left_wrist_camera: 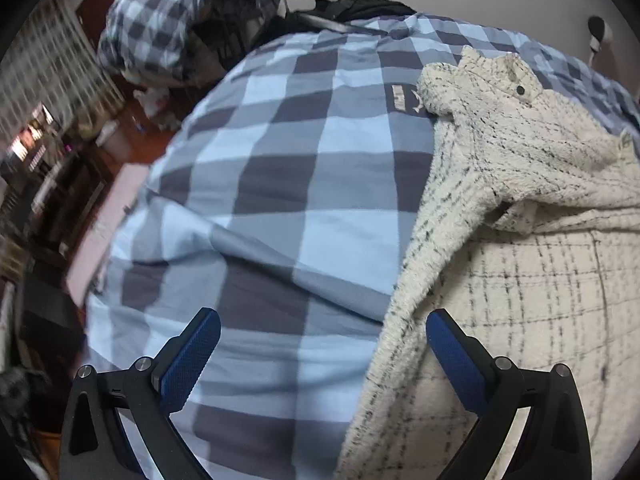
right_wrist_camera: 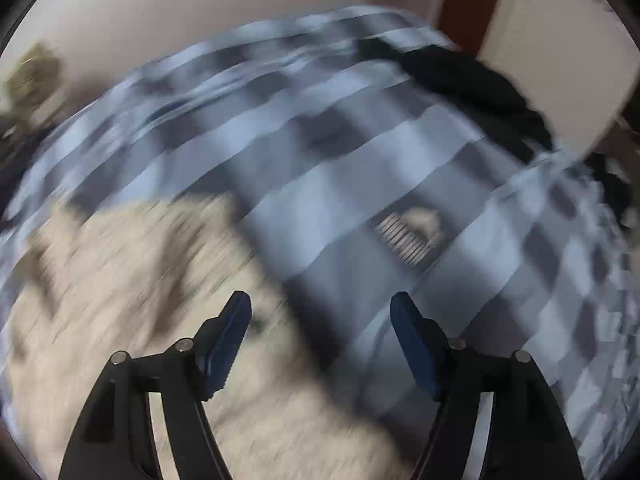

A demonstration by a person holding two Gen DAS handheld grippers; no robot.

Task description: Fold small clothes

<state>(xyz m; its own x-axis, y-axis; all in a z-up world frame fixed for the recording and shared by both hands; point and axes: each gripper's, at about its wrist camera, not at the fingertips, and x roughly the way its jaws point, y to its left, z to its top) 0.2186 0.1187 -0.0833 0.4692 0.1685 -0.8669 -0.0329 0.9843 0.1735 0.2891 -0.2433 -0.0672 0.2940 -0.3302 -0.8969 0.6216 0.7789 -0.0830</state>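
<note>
A small cream jacket with a thin black check and a fleecy lining lies on the blue checked bedcover, its collar with a dark button toward the far side. One front panel is turned back, lining up. My left gripper hangs open above the jacket's left edge, nothing between its blue pads. The right wrist view is badly blurred: the cream jacket fills the lower left. My right gripper stands open over the jacket's edge and the bedcover, with nothing held.
A bundle of checked bedding is heaped at the far left of the bed. Dark clothing lies at the bed's far edge, and dark fabric shows at the upper right. The bed's left edge drops to a cluttered floor.
</note>
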